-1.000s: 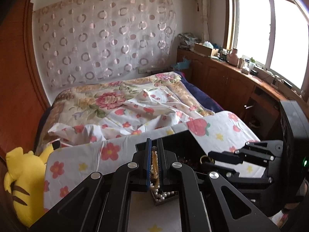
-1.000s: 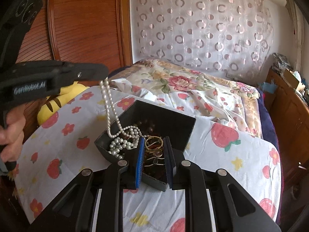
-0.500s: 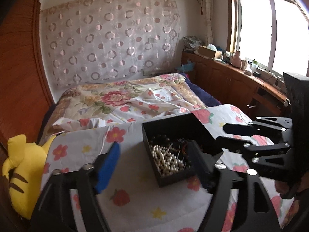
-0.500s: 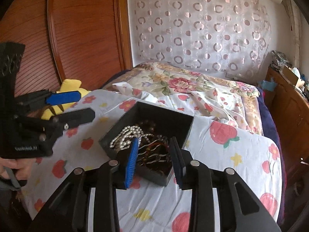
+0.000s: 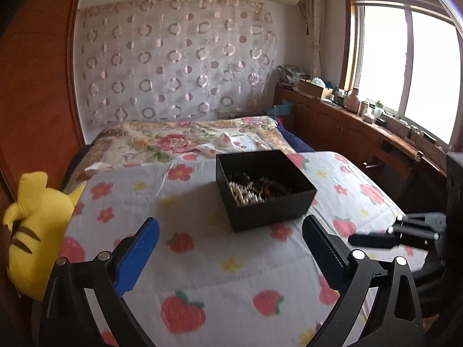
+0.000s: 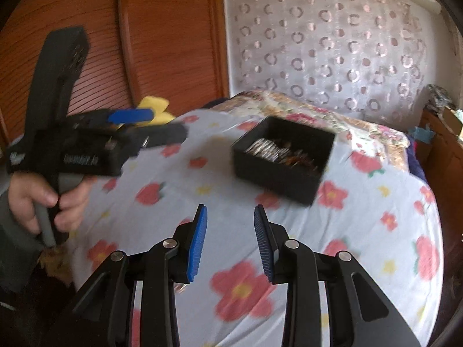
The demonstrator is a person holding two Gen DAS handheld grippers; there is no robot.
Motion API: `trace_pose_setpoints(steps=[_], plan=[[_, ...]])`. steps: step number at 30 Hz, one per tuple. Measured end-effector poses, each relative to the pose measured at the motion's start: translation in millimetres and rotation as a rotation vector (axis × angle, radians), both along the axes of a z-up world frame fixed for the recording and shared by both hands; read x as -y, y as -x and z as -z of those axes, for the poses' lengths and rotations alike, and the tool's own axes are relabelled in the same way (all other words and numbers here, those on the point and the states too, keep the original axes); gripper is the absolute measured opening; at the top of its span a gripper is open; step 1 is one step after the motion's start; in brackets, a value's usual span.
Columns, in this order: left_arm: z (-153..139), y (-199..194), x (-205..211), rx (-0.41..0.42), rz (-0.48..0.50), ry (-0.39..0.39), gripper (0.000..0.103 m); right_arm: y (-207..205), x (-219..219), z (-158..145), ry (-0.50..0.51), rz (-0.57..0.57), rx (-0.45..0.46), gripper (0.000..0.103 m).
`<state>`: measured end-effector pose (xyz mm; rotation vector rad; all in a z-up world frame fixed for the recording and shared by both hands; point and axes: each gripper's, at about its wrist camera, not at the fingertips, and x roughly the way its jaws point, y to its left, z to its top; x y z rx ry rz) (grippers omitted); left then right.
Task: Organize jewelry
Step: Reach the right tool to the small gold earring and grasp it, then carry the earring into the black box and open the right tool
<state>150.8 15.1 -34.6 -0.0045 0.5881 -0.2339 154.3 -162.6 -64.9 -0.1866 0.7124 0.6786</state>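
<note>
A black jewelry box (image 5: pixel 266 190) sits open-topped on a flower-and-strawberry print sheet (image 5: pixel 202 260) spread over a bed, just ahead of the left gripper (image 5: pixel 231 248) and slightly to its right. The left gripper's jaws stand wide apart with nothing between them, its blue pads (image 5: pixel 136 257) hanging above the bare sheet short of the box. Inside the box, a coiled string of white pearls (image 5: pixel 243 193) lies against the near left wall, with a tangle of darker brown and reddish pieces (image 5: pixel 269 186) just beside it toward the right.

From the right gripper (image 6: pixel 230 243), the same box (image 6: pixel 283 159) lies ahead and a little to the right, well clear of its fingertips. This gripper's jaws are parted to a moderate gap, also empty, over a red flower on the sheet. The picture from this side is blurred, so the contents of the box read only as pale and dark streaks.

To the left of the right gripper, the person's hand (image 6: pixel 43 202) grips the handle of the left tool. A yellow plush toy (image 5: pixel 31 231) rests at the left gripper's far left, against a wooden wardrobe (image 6: pixel 144 43). Beyond the box lies a floral quilt (image 5: pixel 179 141), and behind it hangs a circle-patterned curtain (image 5: pixel 173 57).
</note>
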Motion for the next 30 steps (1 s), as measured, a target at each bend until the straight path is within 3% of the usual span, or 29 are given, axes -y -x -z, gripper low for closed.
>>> trace_pose_setpoints(steps=[10, 21, 23, 24, 30], plan=[[25.3, 30.3, -7.4, -0.036, -0.026, -0.029, 0.095, 41.0, -17.5, 37.3, 0.027, -0.051, -0.075, 0.036], [46.8, 46.8, -2.8, -0.078, -0.009, -0.026, 0.095, 41.7, -31.8, 49.4, 0.131, -0.047, -0.09, 0.036], [48.0, 45.1, -2.4, -0.084, -0.009, -0.024, 0.095, 39.8, -32.7, 49.0, 0.137, -0.048, -0.085, 0.018], [48.4, 44.6, -2.2, -0.085, -0.008, -0.024, 0.095, 39.7, -32.8, 48.7, 0.135, -0.051, -0.086, 0.015], [47.8, 40.6, -0.4, -0.079, -0.011, -0.027, 0.095, 27.0, -23.6, 37.0, 0.108, -0.027, -0.057, 0.015]])
